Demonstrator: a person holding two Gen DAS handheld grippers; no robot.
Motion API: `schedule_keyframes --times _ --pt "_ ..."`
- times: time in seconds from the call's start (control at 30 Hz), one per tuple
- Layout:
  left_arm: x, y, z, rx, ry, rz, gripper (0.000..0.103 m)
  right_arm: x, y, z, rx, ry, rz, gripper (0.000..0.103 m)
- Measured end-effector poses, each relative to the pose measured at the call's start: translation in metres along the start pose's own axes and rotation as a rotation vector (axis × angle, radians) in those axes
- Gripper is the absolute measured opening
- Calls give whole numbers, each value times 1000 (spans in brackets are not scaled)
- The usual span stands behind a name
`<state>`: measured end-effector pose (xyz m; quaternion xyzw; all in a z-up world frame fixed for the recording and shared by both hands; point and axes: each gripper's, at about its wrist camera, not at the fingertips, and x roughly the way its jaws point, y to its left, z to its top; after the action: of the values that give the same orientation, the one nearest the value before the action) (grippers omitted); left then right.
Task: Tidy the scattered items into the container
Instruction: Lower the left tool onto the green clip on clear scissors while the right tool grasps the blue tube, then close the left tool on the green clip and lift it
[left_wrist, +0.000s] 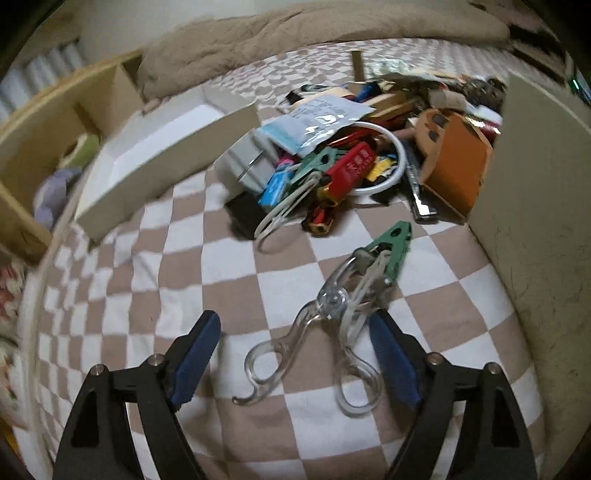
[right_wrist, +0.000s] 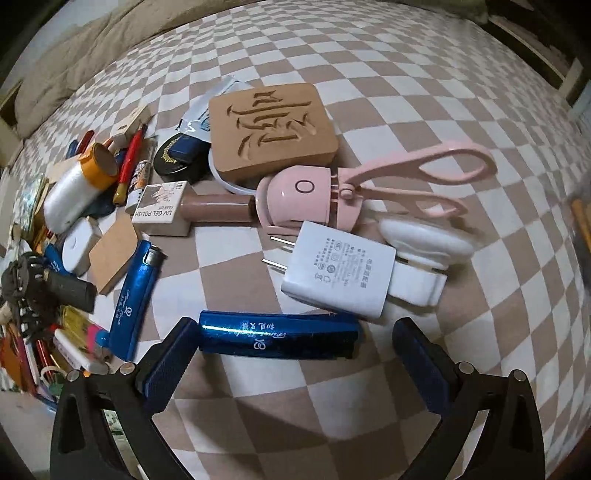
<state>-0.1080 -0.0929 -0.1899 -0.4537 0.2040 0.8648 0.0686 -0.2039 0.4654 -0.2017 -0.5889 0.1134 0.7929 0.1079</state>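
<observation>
1. The left tool (left_wrist: 293, 360) stands open over the checkered bed cover (left_wrist: 229, 258), its jaws either side of clear plastic scissors (left_wrist: 325, 332), not pressing them.
2. Just beyond the scissors lies a green clip (left_wrist: 391, 245).
3. Farther off, a pile of small items (left_wrist: 332, 155) sits beside a white open box (left_wrist: 162, 155).
4. The right tool (right_wrist: 295, 356) stands open; a blue lighter (right_wrist: 277, 334) lies between its jaws, touching the left pad.
5. Just behind lie a white charger (right_wrist: 340, 271) and a pink curler (right_wrist: 369, 188).

A checked bedspread (left_wrist: 207, 258) was spread over the bed; clear scissors (left_wrist: 314, 332), a green clip (left_wrist: 391, 243), a white box (left_wrist: 155, 158) and a charger (right_wrist: 340, 269) were laid on it
</observation>
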Motion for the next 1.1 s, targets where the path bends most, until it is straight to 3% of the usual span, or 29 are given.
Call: schedule_keyframes --times 0.23,0.37,0.5,0.8,0.93,1.03,1.07,1.1 --pt "1 -4 4 33 -20 -7 83 2 18 -3 -36 2 -37 103" --pt "2 1 3 14 -7 -79 66 -4 33 -6 -79 -6 -33 83" --pt "-1 -4 3 12 0 -126 46 -10 35 -9 -106 -8 -6 83" --pt "-3 -4 4 -36 23 -145 36 -24 16 -16 -110 -19 78 83" --pt "-8 -12 1 21 36 -136 34 -38 8 -25 -97 -35 116 83" --pt "-14 -14 -3 56 62 -174 36 -46 25 -37 -92 -46 139 83" --pt "-16 -13 -5 57 70 -195 46 -53 19 -42 -93 -50 146 83" --pt "-18 -12 -9 53 82 -224 68 -60 11 -50 -95 -52 151 83"
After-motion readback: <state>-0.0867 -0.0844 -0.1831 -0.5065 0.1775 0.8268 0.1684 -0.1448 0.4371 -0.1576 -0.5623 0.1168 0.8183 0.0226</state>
